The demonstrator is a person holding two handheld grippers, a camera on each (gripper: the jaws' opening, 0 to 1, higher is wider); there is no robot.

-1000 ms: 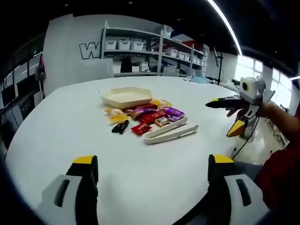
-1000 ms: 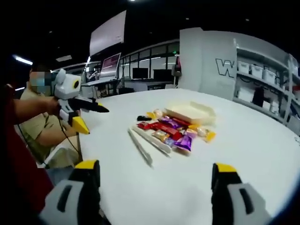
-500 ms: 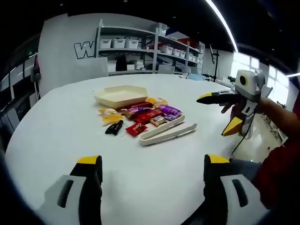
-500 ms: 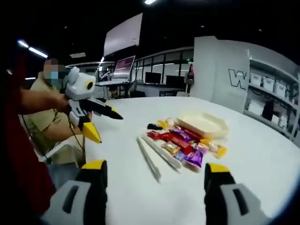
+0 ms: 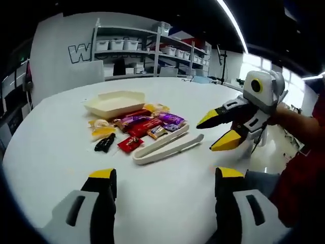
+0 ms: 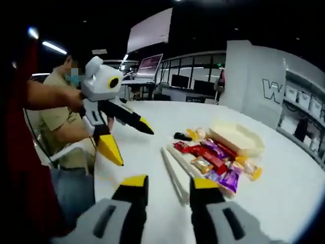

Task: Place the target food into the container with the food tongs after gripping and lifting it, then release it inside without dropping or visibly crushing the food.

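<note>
White food tongs (image 5: 165, 147) lie flat on the white table (image 5: 56, 147), just in front of a pile of wrapped snacks (image 5: 139, 124). A cream tray (image 5: 114, 101) sits behind the pile. My left gripper (image 5: 165, 180) hangs open and empty over the near table edge. The right gripper (image 5: 210, 134) comes in from the right, its yellow tips apart, a short way right of the tongs. In the right gripper view, my right gripper (image 6: 168, 185) has narrowed jaws with a gap and nothing held. Beyond it are the tongs (image 6: 175, 170), snacks (image 6: 213, 160), tray (image 6: 236, 137) and the open left gripper (image 6: 131, 144).
Shelves with white bins (image 5: 152, 51) stand behind the table. A seated person (image 6: 58, 114) is at the far left of the right gripper view. A red sleeve (image 5: 304, 168) shows at the right. Bare tabletop (image 6: 289, 193) lies around the pile.
The right gripper's jaws have drawn much closer together. It has also swung in nearer the tongs. Both cameras have shifted, so the pile sits lower and closer.
</note>
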